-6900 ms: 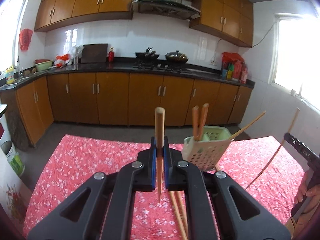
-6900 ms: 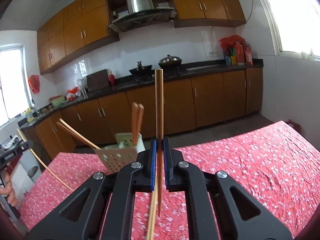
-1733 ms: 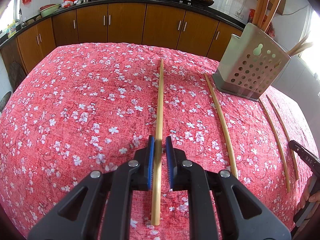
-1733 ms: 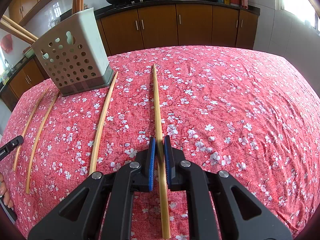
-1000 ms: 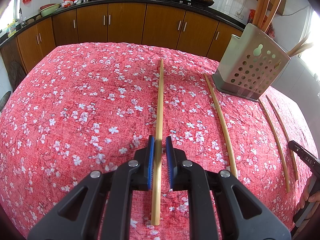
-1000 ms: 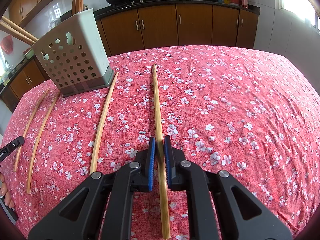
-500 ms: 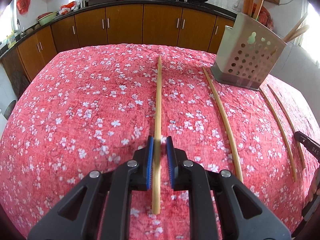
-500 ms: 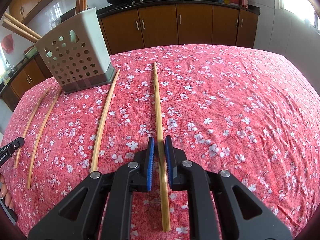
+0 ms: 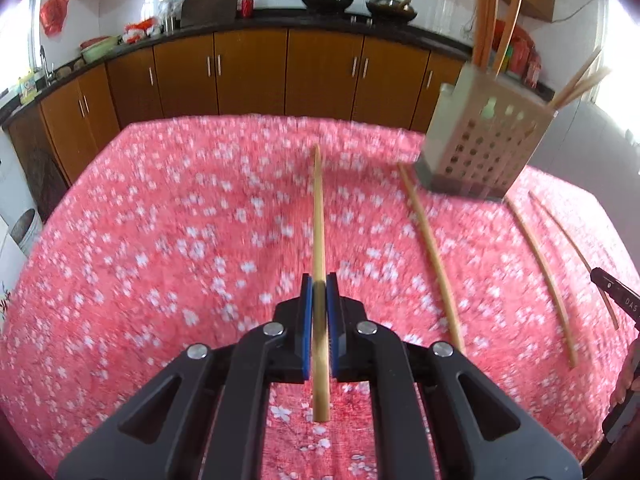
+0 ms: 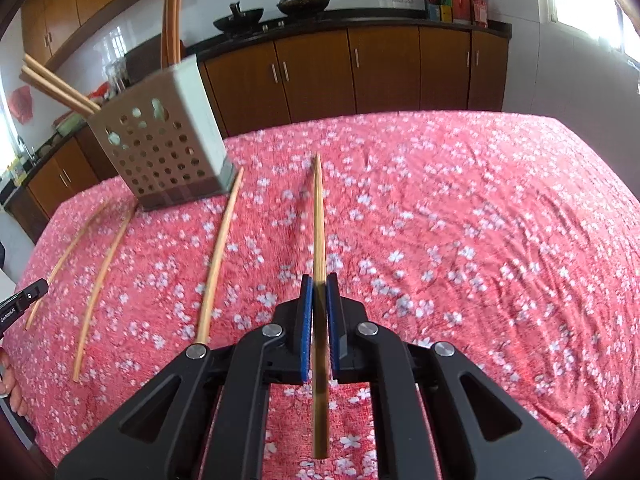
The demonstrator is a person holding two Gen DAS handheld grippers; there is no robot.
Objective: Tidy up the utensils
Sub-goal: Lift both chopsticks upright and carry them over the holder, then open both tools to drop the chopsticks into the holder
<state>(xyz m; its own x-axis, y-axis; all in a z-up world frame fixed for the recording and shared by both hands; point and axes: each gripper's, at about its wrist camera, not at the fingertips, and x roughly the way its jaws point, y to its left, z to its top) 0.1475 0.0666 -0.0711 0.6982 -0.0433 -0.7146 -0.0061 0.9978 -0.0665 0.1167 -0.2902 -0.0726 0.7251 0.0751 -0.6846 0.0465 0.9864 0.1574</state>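
In the left wrist view my left gripper (image 9: 319,280) is shut on a pale wooden chopstick (image 9: 318,216), which points straight ahead over the red flowered cloth (image 9: 160,240). In the right wrist view my right gripper (image 10: 319,280) is shut on another chopstick (image 10: 318,216) in the same way. Both held sticks look sharp while the cloth beneath is blurred. The perforated beige utensil holder (image 9: 480,152) stands ahead to the right of the left gripper and ahead to the left of the right one (image 10: 168,152). Several chopsticks lean out of it.
Loose chopsticks lie on the cloth between the two grippers (image 9: 432,256) (image 9: 540,272) (image 10: 218,256) (image 10: 104,272). A person's hand (image 9: 628,384) shows at the right edge. Brown kitchen cabinets (image 9: 256,72) and a dark counter with pans stand beyond the table's far edge.
Both grippers have closed fully on their chopsticks and risen with them off the cloth. The holder and the cabinets now sit lower and larger in both views.
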